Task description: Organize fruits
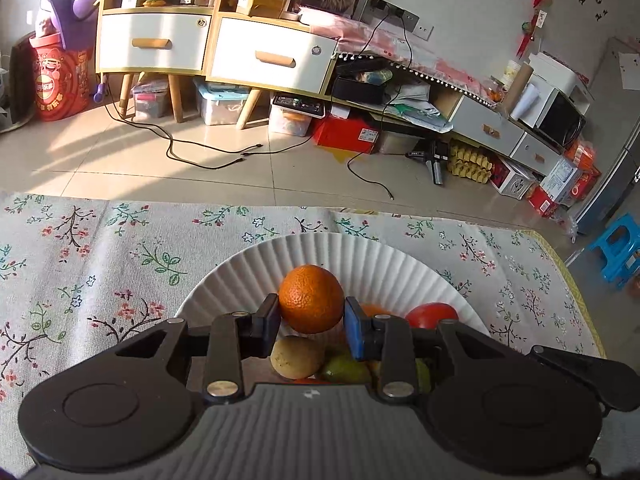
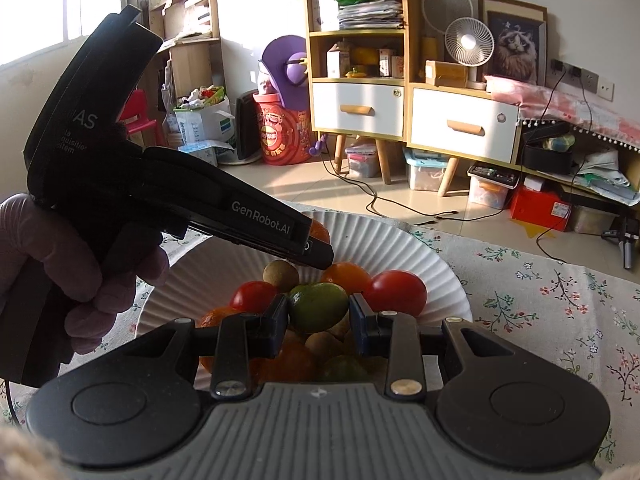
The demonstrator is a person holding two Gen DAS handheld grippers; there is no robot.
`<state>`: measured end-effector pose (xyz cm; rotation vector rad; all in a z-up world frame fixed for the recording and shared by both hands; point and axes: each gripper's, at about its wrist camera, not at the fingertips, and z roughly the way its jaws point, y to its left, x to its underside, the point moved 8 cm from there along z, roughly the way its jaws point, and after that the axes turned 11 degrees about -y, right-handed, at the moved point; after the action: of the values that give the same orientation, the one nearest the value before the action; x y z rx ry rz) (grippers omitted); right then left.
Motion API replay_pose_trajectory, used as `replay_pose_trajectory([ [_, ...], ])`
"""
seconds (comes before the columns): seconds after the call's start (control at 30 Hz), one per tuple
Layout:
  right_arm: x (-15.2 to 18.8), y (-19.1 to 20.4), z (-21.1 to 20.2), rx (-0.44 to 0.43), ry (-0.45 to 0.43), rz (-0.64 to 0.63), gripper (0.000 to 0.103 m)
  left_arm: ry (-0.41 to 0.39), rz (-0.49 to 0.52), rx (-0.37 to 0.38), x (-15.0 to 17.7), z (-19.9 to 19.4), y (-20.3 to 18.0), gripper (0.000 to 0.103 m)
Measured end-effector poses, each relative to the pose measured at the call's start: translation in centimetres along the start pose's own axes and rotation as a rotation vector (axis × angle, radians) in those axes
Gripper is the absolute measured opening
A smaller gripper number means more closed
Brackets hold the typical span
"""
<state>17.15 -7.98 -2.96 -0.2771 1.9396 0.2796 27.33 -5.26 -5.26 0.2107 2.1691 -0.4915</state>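
The plate's [image 1: 320,252] fluted rim rises just beyond both grippers, with bare floral cloth [image 1: 100,264] on the bench to either side. The left gripper [image 1: 312,322] pinches an orange [image 1: 311,298] above the heaped fruit. The right gripper [image 2: 319,316] pinches a green fruit [image 2: 318,306] over the pile, a red tomato [image 2: 394,292] just right of its fingers.

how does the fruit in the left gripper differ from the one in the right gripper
The round orange tangerine in the left gripper has dimpled skin; the oval green fruit in the right gripper is smooth. Both are pinched between blue pads over the white fluted paper plate.
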Motion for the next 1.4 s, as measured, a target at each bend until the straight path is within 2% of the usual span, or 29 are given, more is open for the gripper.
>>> replay_pose_trajectory([
  [0.13,-0.2,-0.2,0.0,-0.001,-0.004,0.018,0.034,-0.007,-0.005,0.006,-0.2,-0.2,0.0,0.036],
  [0.23,-0.3,-0.3,-0.4,0.004,-0.009,0.021,0.042,-0.022,0.003,0.006,-0.4,-0.6,-0.3,0.041],
  [0.33,-0.4,-0.5,-1.0,0.011,-0.011,0.034,0.045,-0.033,0.012,0.000,-0.2,-1.6,-0.5,0.047],
  [0.43,-0.4,-0.7,-2.0,0.017,-0.012,0.052,0.050,-0.046,0.028,-0.015,0.0,-2.8,-0.5,0.055],
  [0.5,-0.4,-0.9,-2.8,0.020,-0.014,0.056,0.056,-0.056,0.036,-0.024,0.2,-3.7,-0.3,0.064],
  [0.57,-0.4,-1.1,-3.6,0.030,-0.018,0.060,0.061,-0.070,0.034,-0.033,0.3,-4.6,-0.1,0.067],
  [0.8,0.3,-2.2,-5.2,0.084,0.006,0.127,0.067,-0.122,0.023,-0.063,1.2,-8.4,0.7,0.085],
  [1.07,1.7,-2.2,-7.0,0.138,0.068,0.192,0.074,-0.108,0.025,-0.098,3.8,-11.4,1.1,0.090],
  [1.23,2.5,-1.5,-8.1,0.152,0.099,0.189,0.078,-0.064,0.053,-0.138,5.9,-13.0,0.7,0.092],
  [1.3,2.7,-1.3,-8.6,0.166,0.113,0.199,0.083,-0.057,0.054,-0.143,6.6,-13.9,0.6,0.096],
  [1.4,3.3,-0.9,-9.4,0.186,0.141,0.218,0.084,-0.026,0.056,-0.163,8.1,-15.1,0.5,0.097],
])
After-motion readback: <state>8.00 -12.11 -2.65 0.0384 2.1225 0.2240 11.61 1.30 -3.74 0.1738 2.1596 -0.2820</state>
